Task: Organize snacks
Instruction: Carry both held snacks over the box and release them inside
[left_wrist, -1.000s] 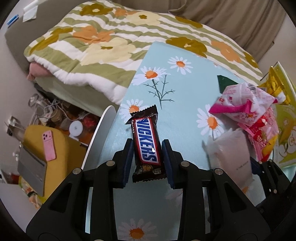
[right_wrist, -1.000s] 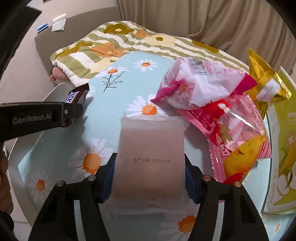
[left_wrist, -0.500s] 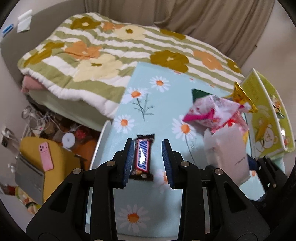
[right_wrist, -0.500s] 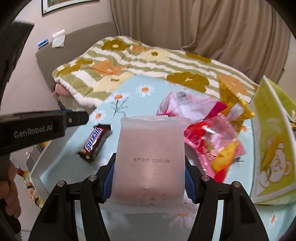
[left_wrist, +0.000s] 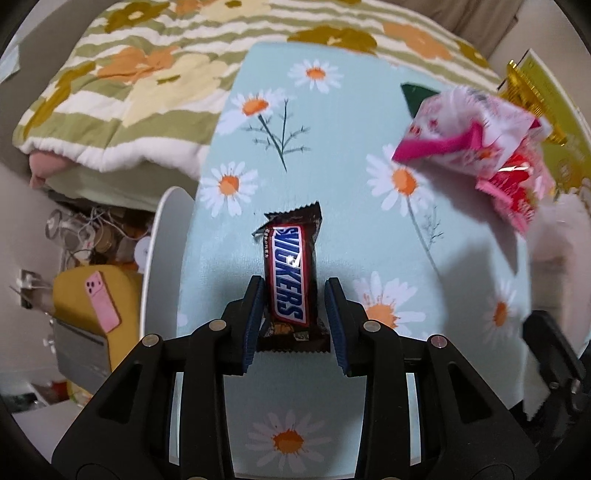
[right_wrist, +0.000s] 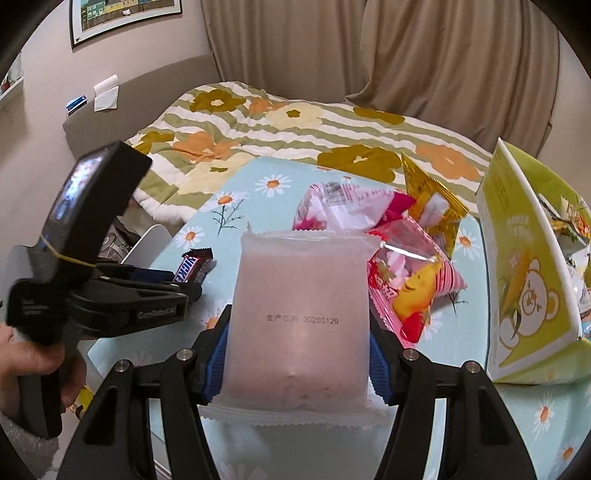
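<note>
A Snickers bar (left_wrist: 291, 273) lies on the daisy-print table (left_wrist: 332, 166), pointing away from me. My left gripper (left_wrist: 291, 291) straddles its near half. The jaws are opening: the left pad sits at the wrapper and a thin gap shows at the right pad. The right wrist view shows the same bar (right_wrist: 192, 266) poking out past the left gripper (right_wrist: 181, 282). My right gripper (right_wrist: 299, 321) is shut on a pale pink frosted packet (right_wrist: 301, 295) and holds it upright above the table.
A pile of snack bags lies right of centre: pink-white (right_wrist: 343, 206), red-pink (right_wrist: 410, 280) and gold (right_wrist: 428, 199). A green bear-print box (right_wrist: 524, 266) stands at the right edge. A floral quilt (right_wrist: 295, 125) lies behind the table. A white chair rim (left_wrist: 159, 258) and floor clutter sit left.
The left gripper, lifted clear of the bar half a second ago, has come back down around it. The right gripper has risen with the pale packet, away from the pile.
</note>
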